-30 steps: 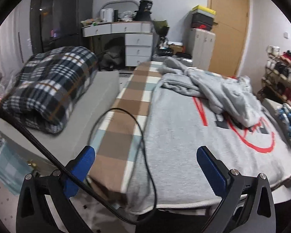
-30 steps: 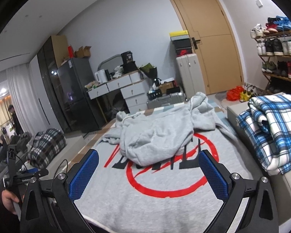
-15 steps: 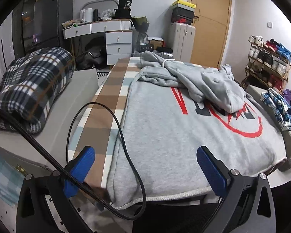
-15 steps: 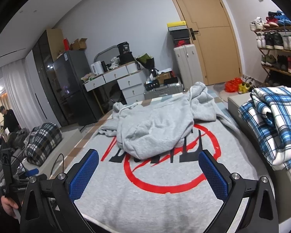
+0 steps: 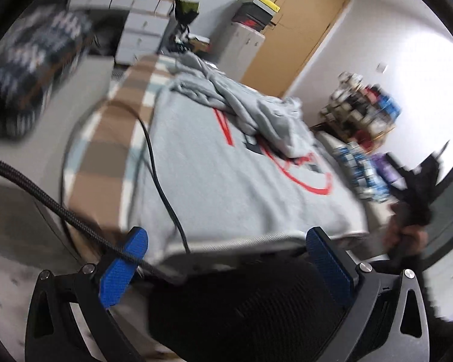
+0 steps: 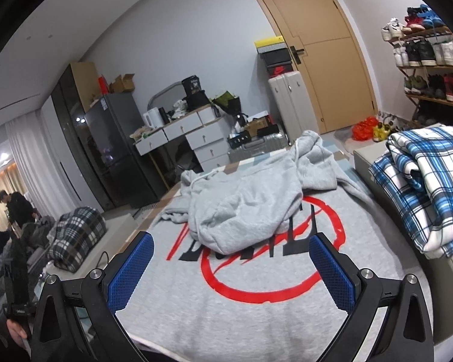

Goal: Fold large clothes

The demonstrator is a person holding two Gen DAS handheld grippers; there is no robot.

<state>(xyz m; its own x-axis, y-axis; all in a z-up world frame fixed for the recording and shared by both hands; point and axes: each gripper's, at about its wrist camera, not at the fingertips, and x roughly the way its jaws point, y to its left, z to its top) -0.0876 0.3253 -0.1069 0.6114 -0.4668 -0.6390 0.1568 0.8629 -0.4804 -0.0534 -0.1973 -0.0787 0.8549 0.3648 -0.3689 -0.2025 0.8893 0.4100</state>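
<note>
- While both grippers hover empty, the left gripper point(image 5: 226, 267) has its blue-padded jaws spread wide, its view blurred.
- Right gripper point(image 6: 232, 270) jaws also stand apart.
- Ahead of both lies the large grey sweatshirt with a red circle print point(image 6: 256, 310) point(image 5: 226, 181), its upper part bunched.

place: home living space | cues: shoe rack point(image 6: 428, 60), fridge point(image 6: 111, 147), drawer desk point(image 6: 181, 132), wooden door point(image 6: 320, 48)
</note>
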